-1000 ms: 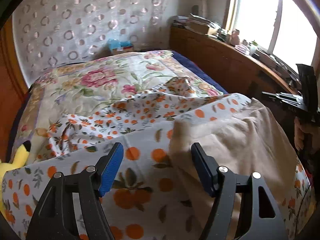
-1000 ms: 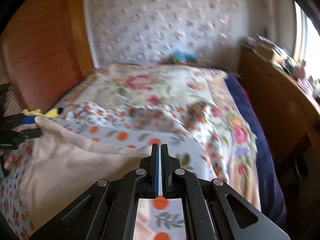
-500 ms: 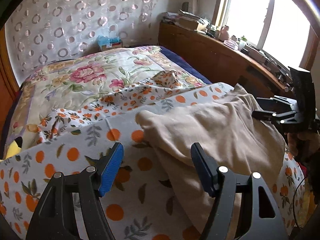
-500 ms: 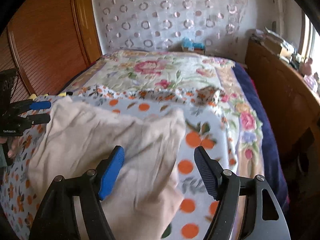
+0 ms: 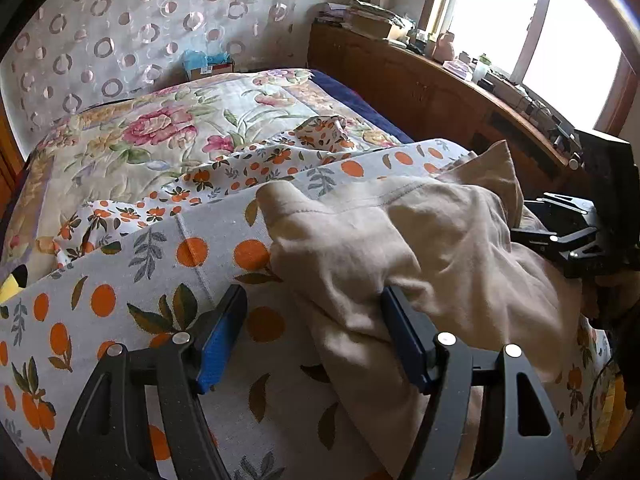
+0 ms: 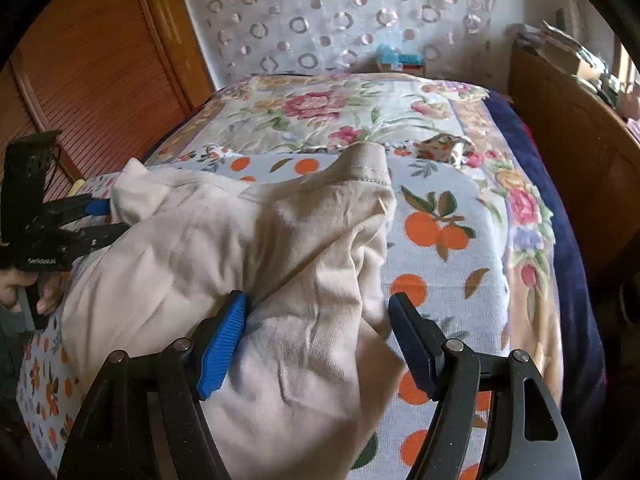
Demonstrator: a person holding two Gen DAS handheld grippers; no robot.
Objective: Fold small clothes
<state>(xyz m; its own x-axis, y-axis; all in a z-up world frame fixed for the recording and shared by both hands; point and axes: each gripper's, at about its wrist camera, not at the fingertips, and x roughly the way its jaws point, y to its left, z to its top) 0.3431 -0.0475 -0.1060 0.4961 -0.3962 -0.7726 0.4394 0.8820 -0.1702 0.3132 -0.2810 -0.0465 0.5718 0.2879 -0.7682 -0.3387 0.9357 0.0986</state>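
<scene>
Beige garment (image 6: 256,248) now bunched further onto orange-print sheet (image 5: 132,280), both hand-held grippers, L (image 5: 312,332) & R (image 6: 320,332), jaws apart.

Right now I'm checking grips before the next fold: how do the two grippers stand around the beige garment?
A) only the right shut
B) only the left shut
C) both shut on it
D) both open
D: both the left gripper and right gripper show wide gaps between their fingers, with the beige garment lying loose between them.

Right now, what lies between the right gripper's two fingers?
A bunched fold of the beige garment, over the orange-print sheet, fills the open right gripper; right wrist view.
</scene>
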